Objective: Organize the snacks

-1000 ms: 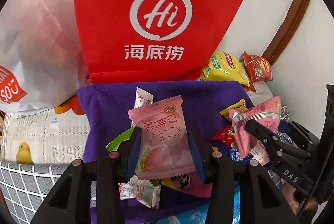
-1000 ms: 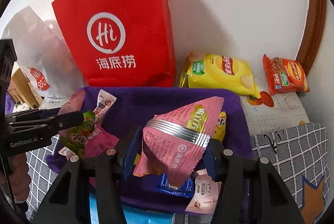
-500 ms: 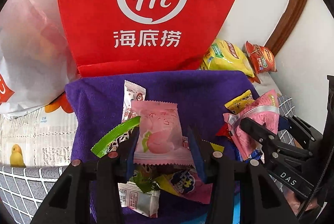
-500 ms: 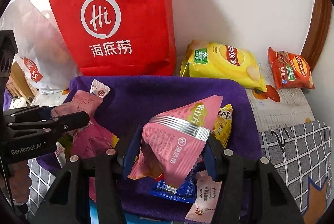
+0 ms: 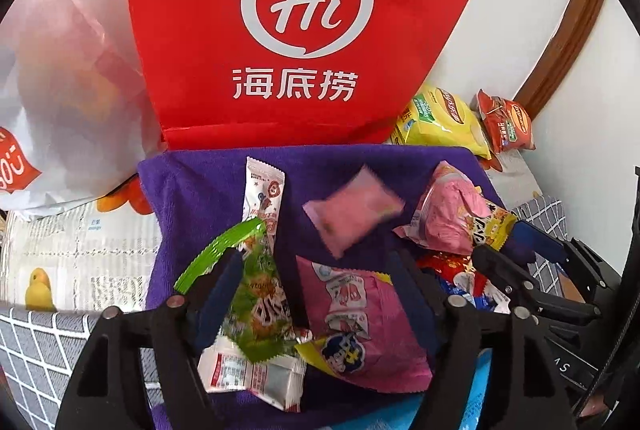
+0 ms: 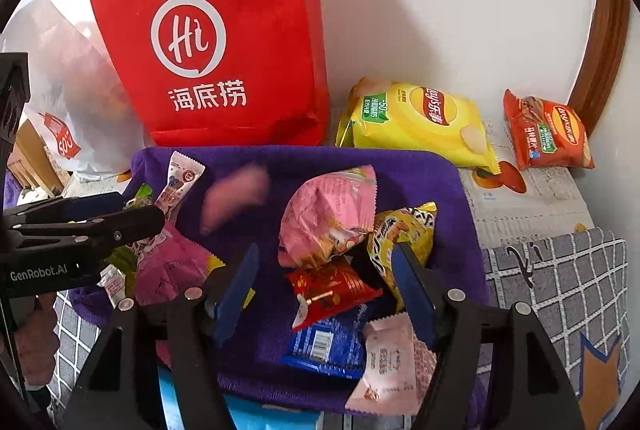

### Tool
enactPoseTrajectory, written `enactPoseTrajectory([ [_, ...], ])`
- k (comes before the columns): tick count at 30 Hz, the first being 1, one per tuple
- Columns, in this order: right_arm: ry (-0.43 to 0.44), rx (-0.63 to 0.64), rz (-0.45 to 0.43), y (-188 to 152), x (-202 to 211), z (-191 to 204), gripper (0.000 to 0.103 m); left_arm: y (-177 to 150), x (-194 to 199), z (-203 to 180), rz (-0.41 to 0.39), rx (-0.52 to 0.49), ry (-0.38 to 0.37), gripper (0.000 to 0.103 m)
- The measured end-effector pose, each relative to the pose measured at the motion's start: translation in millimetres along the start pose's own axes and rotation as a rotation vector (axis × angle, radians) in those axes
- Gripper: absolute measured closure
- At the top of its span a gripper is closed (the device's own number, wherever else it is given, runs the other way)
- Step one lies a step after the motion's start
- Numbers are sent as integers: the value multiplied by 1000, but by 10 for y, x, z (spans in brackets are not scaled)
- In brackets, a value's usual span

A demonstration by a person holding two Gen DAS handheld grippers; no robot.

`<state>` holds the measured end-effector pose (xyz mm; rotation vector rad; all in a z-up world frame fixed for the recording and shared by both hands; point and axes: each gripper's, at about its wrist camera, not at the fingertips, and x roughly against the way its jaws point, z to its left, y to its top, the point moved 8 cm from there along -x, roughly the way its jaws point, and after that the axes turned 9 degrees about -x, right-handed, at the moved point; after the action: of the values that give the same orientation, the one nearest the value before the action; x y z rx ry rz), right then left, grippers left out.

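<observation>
The snack packets lie heaped on the purple towel (image 6: 400,165); a small pink packet (image 5: 354,213), blurred, is seen beyond the opening, empty jaws of the left gripper (image 5: 316,294). The jaws of the right gripper (image 6: 326,282) are likewise opening, nothing pressed between them, with the pink pouch (image 6: 328,213) just ahead. The packets are judged light, crinkly and slippery, best pinched across a flat sealed edge.

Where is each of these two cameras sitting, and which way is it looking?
Left wrist view: it sits on the left gripper, looking down along its opening, empty fingers at the purple cloth of snacks; the right gripper shows at the right edge.
Right wrist view: it sits on the right gripper, angled down the same way, jaws also opening and empty; the left gripper and a hand show at left.
Both share the cloth, the red bag, the yellow chips and a blurred pink packet.
</observation>
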<state>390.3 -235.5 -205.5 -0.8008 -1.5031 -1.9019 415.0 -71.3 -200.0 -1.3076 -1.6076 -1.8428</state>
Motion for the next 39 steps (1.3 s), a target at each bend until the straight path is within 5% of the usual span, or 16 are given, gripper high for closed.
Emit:
enactPoseTrajectory([
  [14,-25,-44,-12,-214,783,-43,33,-339,702,-174,-19,-5,44,11],
  [31,-62,-98,-109,-772,2220,-160,33,-1077,2006,-678,-152,-38,103,4],
  [39,-101,-112,-185,-1103,2780,-247,8,-1436,2391,-874,-195,-34,119,2],
])
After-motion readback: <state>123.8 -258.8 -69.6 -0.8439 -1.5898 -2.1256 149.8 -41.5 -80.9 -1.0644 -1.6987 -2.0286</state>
